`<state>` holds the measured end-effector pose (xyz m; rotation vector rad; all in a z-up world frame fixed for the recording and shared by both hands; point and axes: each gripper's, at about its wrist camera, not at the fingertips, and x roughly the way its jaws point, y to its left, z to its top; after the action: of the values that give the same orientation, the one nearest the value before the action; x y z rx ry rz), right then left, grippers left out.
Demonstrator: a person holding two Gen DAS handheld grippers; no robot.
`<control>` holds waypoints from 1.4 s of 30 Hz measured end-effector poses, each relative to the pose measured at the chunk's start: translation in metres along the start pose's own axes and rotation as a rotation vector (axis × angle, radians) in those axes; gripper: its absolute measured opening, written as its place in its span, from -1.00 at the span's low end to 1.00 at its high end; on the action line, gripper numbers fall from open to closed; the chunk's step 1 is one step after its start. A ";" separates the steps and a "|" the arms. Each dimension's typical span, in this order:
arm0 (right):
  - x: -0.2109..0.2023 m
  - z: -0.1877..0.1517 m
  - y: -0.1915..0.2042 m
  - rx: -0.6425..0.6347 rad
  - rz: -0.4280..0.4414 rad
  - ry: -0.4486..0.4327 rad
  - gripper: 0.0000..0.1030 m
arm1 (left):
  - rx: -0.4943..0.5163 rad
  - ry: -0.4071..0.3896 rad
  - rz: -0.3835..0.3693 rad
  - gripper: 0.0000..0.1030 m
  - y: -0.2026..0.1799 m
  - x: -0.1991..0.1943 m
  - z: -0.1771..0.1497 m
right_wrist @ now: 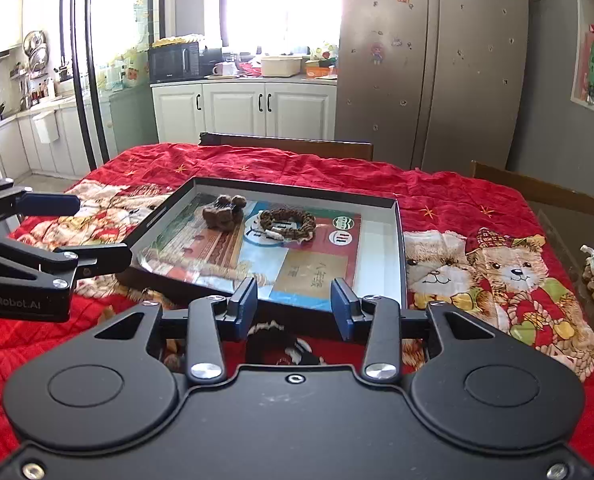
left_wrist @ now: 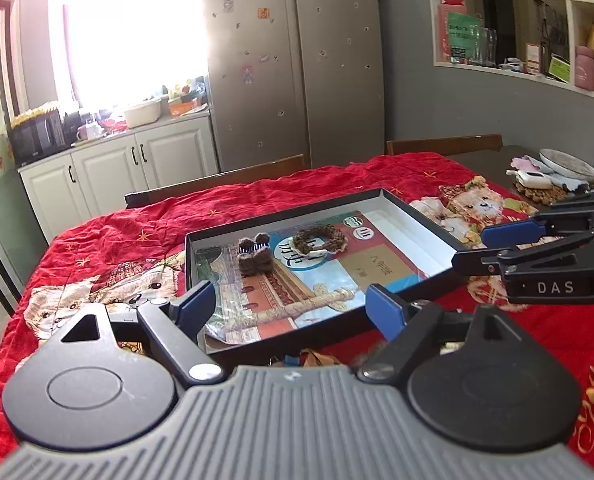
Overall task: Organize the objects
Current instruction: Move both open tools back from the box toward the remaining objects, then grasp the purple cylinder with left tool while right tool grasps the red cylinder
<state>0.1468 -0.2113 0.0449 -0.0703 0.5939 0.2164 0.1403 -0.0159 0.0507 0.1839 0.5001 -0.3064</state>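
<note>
A shallow black box [left_wrist: 281, 214] [right_wrist: 297, 187] lies on the red bear-print blanket [left_wrist: 257, 192] [right_wrist: 457, 200]. In it lie a picture book [left_wrist: 377, 264] [right_wrist: 317, 272], a brown knitted bear hair clip [left_wrist: 255, 258] [right_wrist: 223, 216] and a brown knitted ring [left_wrist: 319, 240] [right_wrist: 289, 222]. My left gripper [left_wrist: 289, 306] [right_wrist: 103, 232] hovers wide open at the box's near-left corner, nothing between its pads. My right gripper [right_wrist: 295, 306] [left_wrist: 471, 246] is partly open and empty at the box's near edge. A dark-and-white patch [right_wrist: 277, 334] shows on the cloth below it; I cannot tell what it is.
Wooden chair backs [right_wrist: 289, 146] [left_wrist: 445, 144] stand along the table's far side. A plate [left_wrist: 567, 162] and a white device on a woven mat [left_wrist: 537, 180] sit at the table's far right, off the blanket. Fridge and white cabinets stand behind.
</note>
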 end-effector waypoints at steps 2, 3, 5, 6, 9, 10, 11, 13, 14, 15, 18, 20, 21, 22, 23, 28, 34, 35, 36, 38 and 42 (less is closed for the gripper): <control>-0.006 -0.003 0.002 -0.008 0.003 0.002 -0.21 | 0.006 -0.005 -0.005 0.73 -0.003 -0.007 -0.003; -0.009 -0.005 0.003 -0.010 0.008 0.006 -0.21 | 0.007 -0.006 -0.011 0.73 -0.005 -0.010 -0.005; -0.014 -0.010 0.005 -0.015 0.016 0.012 -0.20 | 0.007 -0.008 -0.021 0.74 -0.006 -0.017 -0.009; -0.018 -0.013 0.006 -0.018 0.018 0.014 -0.20 | 0.011 -0.010 -0.024 0.77 -0.008 -0.020 -0.011; -0.027 -0.024 0.009 -0.026 0.024 0.019 -0.18 | 0.026 -0.020 -0.027 0.80 -0.012 -0.032 -0.019; -0.029 -0.028 0.010 -0.024 0.026 0.022 -0.18 | 0.030 -0.023 -0.030 0.80 -0.014 -0.035 -0.022; -0.031 -0.032 0.010 -0.021 0.030 0.027 -0.17 | 0.035 -0.025 -0.034 0.80 -0.015 -0.038 -0.025; -0.035 -0.040 0.010 -0.010 0.042 0.042 -0.17 | 0.045 -0.027 -0.041 0.80 -0.019 -0.044 -0.031; -0.037 -0.045 0.011 -0.008 0.048 0.048 -0.17 | 0.049 -0.025 -0.046 0.80 -0.020 -0.046 -0.034; -0.039 -0.049 0.012 -0.010 0.051 0.054 -0.17 | 0.052 -0.024 -0.051 0.80 -0.021 -0.048 -0.037; -0.046 -0.060 0.015 -0.025 0.037 0.054 -0.14 | 0.058 -0.021 -0.051 0.81 -0.025 -0.051 -0.047; -0.050 -0.067 0.017 -0.032 0.027 0.053 -0.12 | 0.054 -0.017 -0.051 0.82 -0.027 -0.052 -0.054; -0.052 -0.070 0.018 -0.033 0.027 0.057 -0.12 | 0.051 -0.015 -0.053 0.83 -0.028 -0.053 -0.056; -0.053 -0.073 0.017 -0.031 0.030 0.062 -0.11 | 0.047 -0.009 -0.056 0.83 -0.028 -0.052 -0.060; -0.054 -0.076 0.017 -0.026 0.032 0.068 -0.11 | 0.044 -0.003 -0.058 0.83 -0.029 -0.052 -0.063; -0.059 -0.091 0.015 -0.014 0.019 0.081 -0.11 | 0.046 0.018 -0.069 0.83 -0.031 -0.052 -0.078; -0.060 -0.105 0.013 -0.004 0.004 0.087 -0.11 | 0.053 0.039 -0.080 0.84 -0.036 -0.052 -0.091; -0.059 -0.107 0.013 -0.004 0.002 0.087 -0.10 | 0.049 0.045 -0.082 0.85 -0.036 -0.051 -0.093; -0.059 -0.109 0.013 -0.005 -0.002 0.088 -0.07 | 0.044 0.053 -0.083 0.87 -0.036 -0.050 -0.095; -0.058 -0.113 0.013 -0.008 -0.018 0.085 0.06 | 0.035 0.067 -0.087 0.88 -0.036 -0.049 -0.099; -0.059 -0.118 0.015 -0.025 -0.040 0.078 0.46 | 0.023 0.079 -0.091 0.88 -0.035 -0.047 -0.102</control>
<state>0.0313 -0.2228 -0.0199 -0.1146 0.6671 0.1832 0.0437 -0.0124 -0.0177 0.1960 0.5841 -0.3950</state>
